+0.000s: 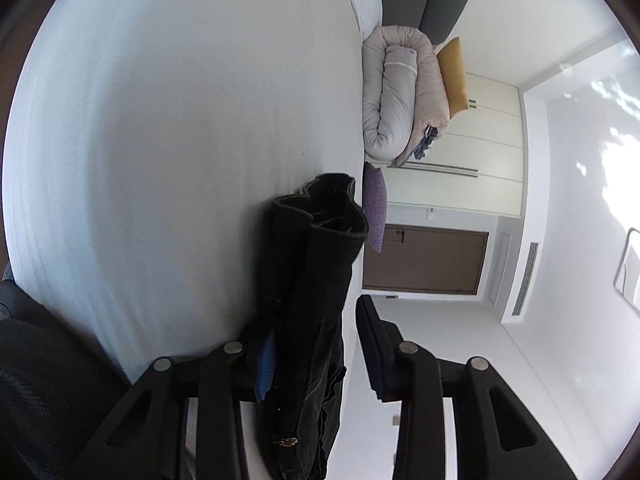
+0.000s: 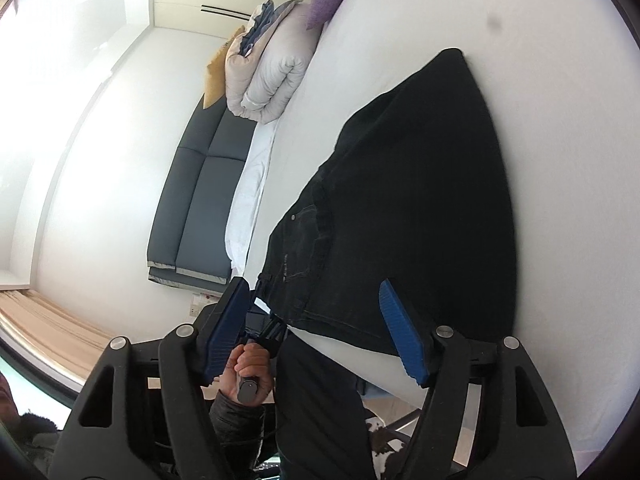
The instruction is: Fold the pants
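Note:
Black pants (image 2: 420,200) lie spread on the white bed (image 2: 520,20), legs stretching away. In the left wrist view the pants (image 1: 312,280) run as a bunched strip between the fingers of my left gripper (image 1: 316,352). Its jaws stand apart with the cloth against the left blue pad (image 1: 266,368); the right pad is clear of the cloth. My right gripper (image 2: 316,328) is open and empty, hovering over the waist end of the pants. The person's other hand (image 2: 248,372), holding the left gripper's handle, shows below it at the waistband.
A rolled grey duvet (image 1: 396,92), a purple cushion (image 1: 376,208) and a yellow cushion (image 1: 454,76) sit at the bed's far side. A dark padded headboard (image 2: 196,184), white wardrobes (image 1: 480,152) and a brown door (image 1: 424,260) are beyond.

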A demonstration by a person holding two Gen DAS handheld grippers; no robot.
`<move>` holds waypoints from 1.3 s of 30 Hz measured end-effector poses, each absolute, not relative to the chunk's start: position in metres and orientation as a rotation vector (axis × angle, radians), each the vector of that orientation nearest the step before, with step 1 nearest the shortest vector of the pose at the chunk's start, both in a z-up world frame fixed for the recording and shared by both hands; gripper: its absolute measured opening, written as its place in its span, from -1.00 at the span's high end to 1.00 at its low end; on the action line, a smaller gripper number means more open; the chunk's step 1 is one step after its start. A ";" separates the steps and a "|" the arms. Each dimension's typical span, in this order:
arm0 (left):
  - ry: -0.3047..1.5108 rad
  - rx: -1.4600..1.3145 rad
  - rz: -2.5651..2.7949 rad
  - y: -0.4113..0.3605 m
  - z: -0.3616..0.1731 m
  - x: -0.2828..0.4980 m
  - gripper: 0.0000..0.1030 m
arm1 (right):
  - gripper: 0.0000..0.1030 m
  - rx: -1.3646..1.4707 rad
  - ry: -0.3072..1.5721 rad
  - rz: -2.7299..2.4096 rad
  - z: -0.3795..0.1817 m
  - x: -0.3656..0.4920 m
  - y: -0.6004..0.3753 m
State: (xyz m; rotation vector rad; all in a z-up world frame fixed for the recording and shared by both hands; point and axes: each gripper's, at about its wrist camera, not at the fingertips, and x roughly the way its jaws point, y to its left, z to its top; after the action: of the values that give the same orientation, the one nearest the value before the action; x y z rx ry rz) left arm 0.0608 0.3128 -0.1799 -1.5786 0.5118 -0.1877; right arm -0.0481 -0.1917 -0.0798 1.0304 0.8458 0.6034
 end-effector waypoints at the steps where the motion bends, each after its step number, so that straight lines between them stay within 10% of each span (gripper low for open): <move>1: 0.488 -1.587 -0.180 0.314 -0.180 0.058 0.26 | -0.31 1.030 0.847 0.611 -0.078 -0.045 -0.189; 16: 0.446 -1.530 -0.190 0.314 -0.176 0.062 0.68 | -0.25 0.867 0.991 0.633 -0.061 0.011 -0.126; 22: 0.455 -1.408 -0.163 0.308 -0.158 0.064 0.75 | 0.70 0.686 1.094 0.629 -0.054 0.067 -0.067; 39: 0.442 -0.831 -0.255 0.245 -0.050 0.081 0.76 | 1.00 0.683 1.243 0.533 -0.126 0.139 -0.015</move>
State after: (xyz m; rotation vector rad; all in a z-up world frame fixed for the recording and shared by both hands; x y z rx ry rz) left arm 0.0808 0.2446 -0.0499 -0.8306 0.4415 -0.2553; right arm 0.1394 -0.0151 -0.1256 0.6830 1.2431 0.5327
